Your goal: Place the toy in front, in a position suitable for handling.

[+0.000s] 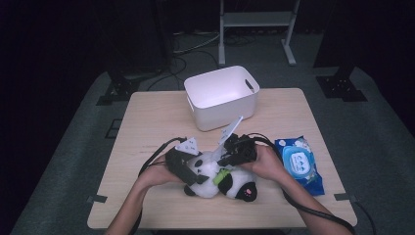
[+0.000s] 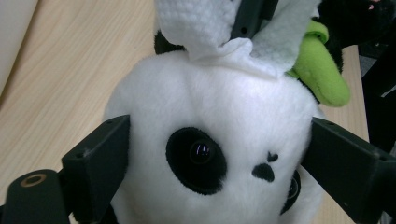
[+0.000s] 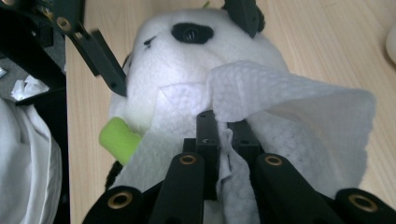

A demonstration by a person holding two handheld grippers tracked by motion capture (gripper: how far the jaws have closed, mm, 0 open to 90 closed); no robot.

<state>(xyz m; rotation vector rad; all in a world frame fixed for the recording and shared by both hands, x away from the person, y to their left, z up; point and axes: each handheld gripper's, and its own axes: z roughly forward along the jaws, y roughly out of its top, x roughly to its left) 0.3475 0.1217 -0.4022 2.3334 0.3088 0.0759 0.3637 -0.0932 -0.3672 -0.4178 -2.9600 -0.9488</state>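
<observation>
The toy panda lies near the front edge of the table, about midway along it, and the work in hand looks like wiping its fur. The right gripper has its 2 jaws pressed together on a wet wipe, which drapes over the panda's head. The left gripper is spread, its jaws standing at either side of the head; whether they press it I cannot tell. To wipe well, steady the head first, then drag the wipe in short strokes. The blue wipes pack by the right edge carries print too small to read.
</observation>
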